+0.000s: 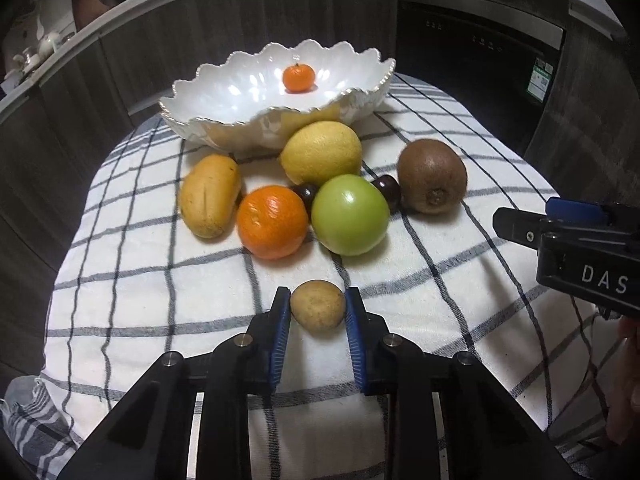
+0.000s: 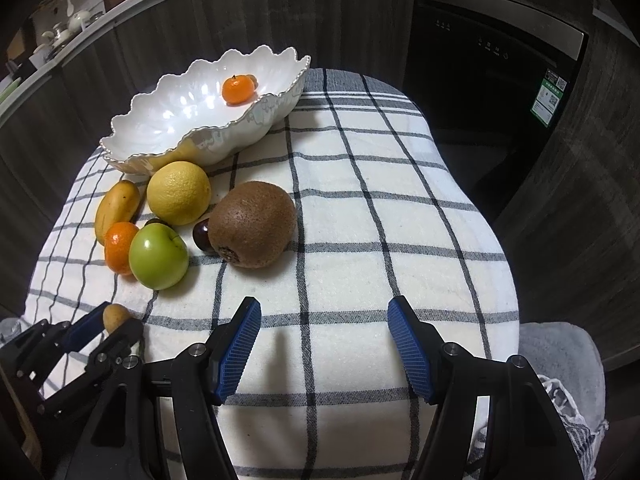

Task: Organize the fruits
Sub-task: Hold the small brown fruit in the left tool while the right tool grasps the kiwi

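Note:
My left gripper (image 1: 318, 300) is shut on a small tan round fruit (image 1: 318, 306) near the front of the checked cloth; both blue pads press its sides. Beyond it lie an orange (image 1: 273, 222), a green apple (image 1: 350, 214), a mango (image 1: 210, 195), a lemon (image 1: 321, 153), a kiwi (image 1: 433, 176) and two dark cherries (image 1: 387, 190). A white scalloped bowl (image 1: 224, 96) at the back holds a small mandarin (image 1: 298, 77). My right gripper (image 2: 324, 320) hangs open over bare cloth, right of the kiwi (image 2: 253, 224), nothing between its fingers.
The checked cloth (image 2: 360, 208) covers a small round-edged table that drops off on all sides. Dark wood cabinets and a black appliance (image 2: 492, 92) stand behind. A counter with crockery (image 2: 60, 28) runs along the upper left. A grey cloth (image 2: 560, 360) lies at the right front.

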